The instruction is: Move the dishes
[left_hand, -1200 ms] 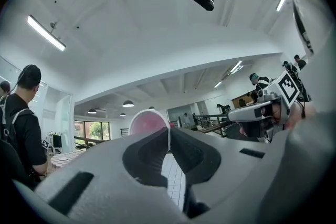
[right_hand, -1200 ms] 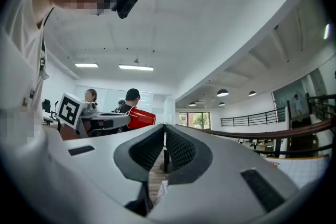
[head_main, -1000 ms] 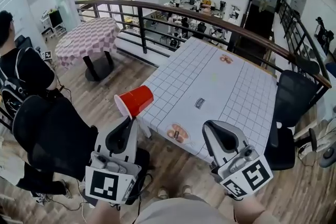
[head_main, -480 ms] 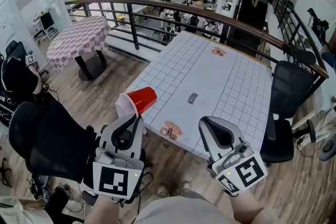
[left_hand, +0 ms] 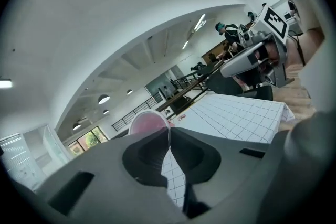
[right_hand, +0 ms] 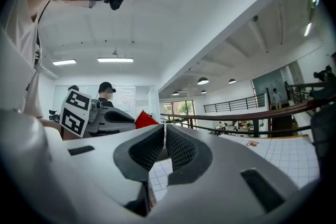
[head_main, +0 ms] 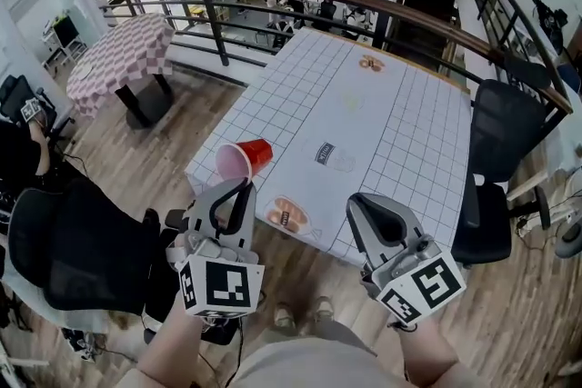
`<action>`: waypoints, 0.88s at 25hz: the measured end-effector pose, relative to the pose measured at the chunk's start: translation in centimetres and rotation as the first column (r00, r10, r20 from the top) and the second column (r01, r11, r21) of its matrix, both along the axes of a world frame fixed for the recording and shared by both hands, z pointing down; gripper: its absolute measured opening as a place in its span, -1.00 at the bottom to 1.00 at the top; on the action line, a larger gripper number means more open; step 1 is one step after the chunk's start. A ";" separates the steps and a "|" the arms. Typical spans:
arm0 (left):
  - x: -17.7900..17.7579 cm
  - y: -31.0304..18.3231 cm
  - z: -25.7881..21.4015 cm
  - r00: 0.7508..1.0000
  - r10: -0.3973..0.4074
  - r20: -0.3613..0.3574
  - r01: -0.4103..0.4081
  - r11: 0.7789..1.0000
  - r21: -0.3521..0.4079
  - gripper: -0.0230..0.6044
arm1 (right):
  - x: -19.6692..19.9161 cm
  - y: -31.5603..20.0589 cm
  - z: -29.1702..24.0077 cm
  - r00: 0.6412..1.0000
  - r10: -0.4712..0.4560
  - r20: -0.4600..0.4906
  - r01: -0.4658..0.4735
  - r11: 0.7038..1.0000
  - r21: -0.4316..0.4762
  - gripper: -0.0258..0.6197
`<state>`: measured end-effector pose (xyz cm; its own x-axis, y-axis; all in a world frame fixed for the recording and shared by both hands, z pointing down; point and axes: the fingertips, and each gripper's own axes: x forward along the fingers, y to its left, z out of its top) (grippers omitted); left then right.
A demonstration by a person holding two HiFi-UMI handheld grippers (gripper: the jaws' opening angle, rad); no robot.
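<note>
A red plastic cup (head_main: 246, 159) with a pale inside lies tilted on its side in the air over the near left corner of the white gridded table (head_main: 382, 114). My left gripper (head_main: 239, 185) is shut on the cup's rim. In the left gripper view the rim (left_hand: 148, 122) sits pinched between the closed jaws of the left gripper (left_hand: 169, 131). My right gripper (head_main: 356, 206) hovers at the table's near edge, shut with nothing in it. In the right gripper view the ribbed pads of the right gripper (right_hand: 165, 129) meet, and the cup (right_hand: 146, 119) shows beyond them.
Black office chairs stand left (head_main: 82, 250) and right (head_main: 509, 150) of the table. A dark railing (head_main: 364, 0) runs behind it. A round table with a checked cloth (head_main: 123, 54) stands at the far left. Printed food pictures (head_main: 286, 215) mark the tablecloth.
Both grippers have sunk and moved toward the table's near edge. The left one rolled, and the cup came down with it over the table's corner.
</note>
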<state>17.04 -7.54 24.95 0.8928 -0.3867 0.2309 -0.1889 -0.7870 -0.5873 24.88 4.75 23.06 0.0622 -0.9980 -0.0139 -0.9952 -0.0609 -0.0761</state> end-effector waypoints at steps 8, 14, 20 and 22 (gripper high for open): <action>4.9 -2.1 7.7 0.975 0.069 0.210 -0.058 0.997 -0.055 -0.84 | 2.8 -0.7 2.5 0.998 0.020 0.059 -0.018 0.999 -0.043 -0.84; 7.9 -3.8 14.6 0.941 0.084 0.328 -0.081 0.996 -0.021 -0.84 | 4.3 -1.1 4.5 0.995 0.040 0.088 -0.034 0.997 -0.069 -0.84; 9.4 -5.2 21.5 0.883 0.083 0.461 -0.076 0.997 -0.035 -0.85 | 5.1 -1.8 6.8 0.993 0.051 0.109 -0.039 0.993 -0.110 -0.84; 9.7 -5.4 23.8 0.860 0.083 0.503 -0.064 0.996 -0.054 -0.84 | 5.4 -1.9 7.7 0.992 0.051 0.119 -0.036 0.992 -0.125 -0.84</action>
